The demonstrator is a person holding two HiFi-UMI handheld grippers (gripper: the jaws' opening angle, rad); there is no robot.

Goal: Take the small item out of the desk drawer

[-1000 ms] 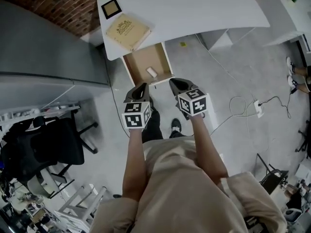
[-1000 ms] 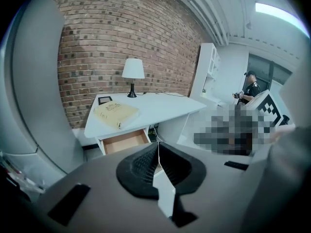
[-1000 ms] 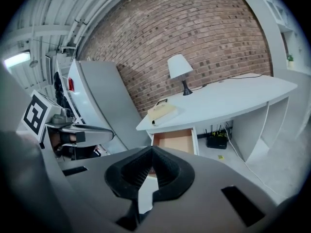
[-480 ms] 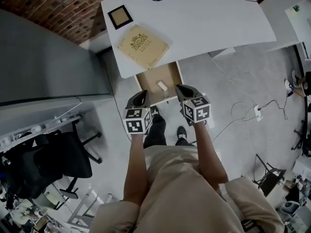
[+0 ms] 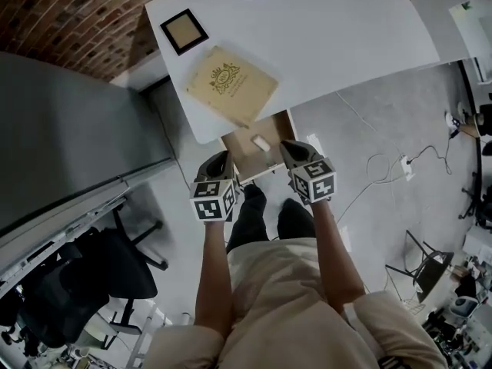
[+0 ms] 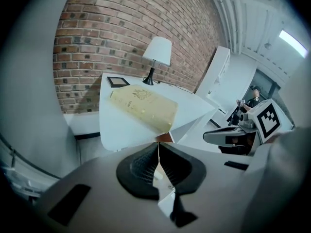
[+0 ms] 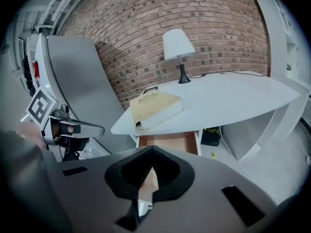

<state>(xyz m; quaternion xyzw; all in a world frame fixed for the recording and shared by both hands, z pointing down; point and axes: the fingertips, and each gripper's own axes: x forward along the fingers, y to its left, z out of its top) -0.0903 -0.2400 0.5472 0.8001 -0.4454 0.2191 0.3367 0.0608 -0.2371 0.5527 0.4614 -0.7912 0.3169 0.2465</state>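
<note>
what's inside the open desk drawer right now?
One small white item lies on the brown floor of the drawer. Nothing else shows in it, but the drawer's back part is covered by the desk top.

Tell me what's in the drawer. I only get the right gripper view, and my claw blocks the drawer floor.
Observer: One small white item lies alone on the floor of the drawer.
Operator: Is the left claw open?
Observer: No, the left claw is shut, with nothing in it.
Operator: Where's my claw relative to the item?
Observer: In the head view, the right claw is by the drawer's right front corner. It is shut and clear of the item.
</note>
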